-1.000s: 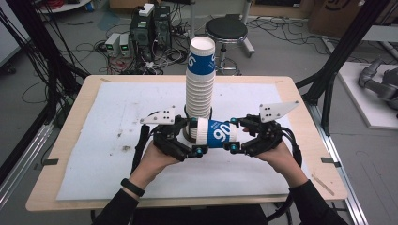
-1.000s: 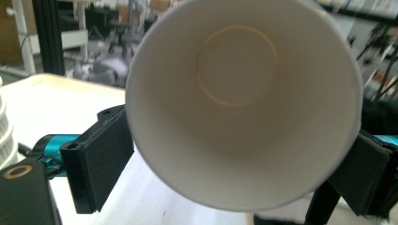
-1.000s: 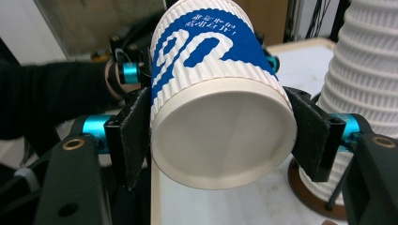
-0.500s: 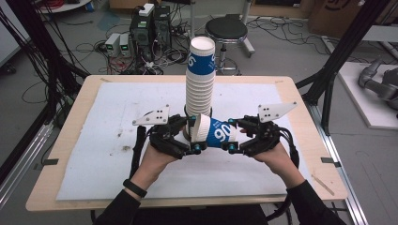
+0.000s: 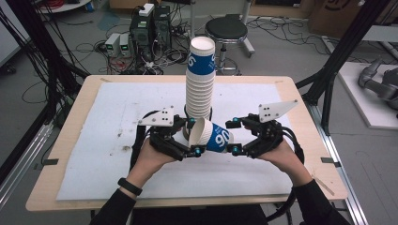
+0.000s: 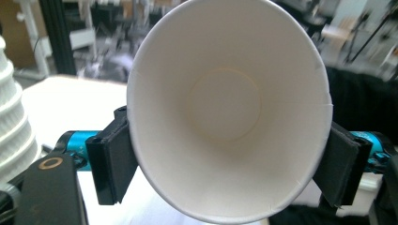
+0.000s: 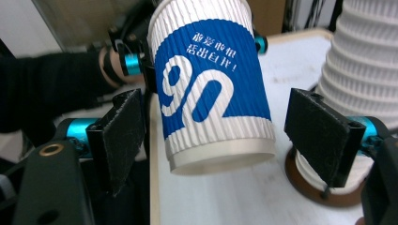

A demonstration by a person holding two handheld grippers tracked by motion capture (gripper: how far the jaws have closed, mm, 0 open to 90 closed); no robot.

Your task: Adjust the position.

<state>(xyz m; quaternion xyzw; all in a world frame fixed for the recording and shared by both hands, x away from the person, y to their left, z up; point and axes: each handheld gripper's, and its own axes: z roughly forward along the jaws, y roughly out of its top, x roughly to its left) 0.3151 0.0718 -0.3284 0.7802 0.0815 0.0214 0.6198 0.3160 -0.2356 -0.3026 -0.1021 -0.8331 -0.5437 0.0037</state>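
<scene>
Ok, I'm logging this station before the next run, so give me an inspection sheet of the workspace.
Surface: wooden table under a white sheet with dark smudges at its left.
Job's things: one cup, white with a blue band, lying level between the grippers, mouth toward the left one; tall stack upright behind it.
Clutter: nothing seen.
Grippers: left gripper has just closed on the cup's rim end; right gripper has just opened, pads clear of the cup's base end.
Cables: black ones trail from both grippers toward the person.
Surroundings: stool, electronics boxes, floor cables, black frame.
</scene>
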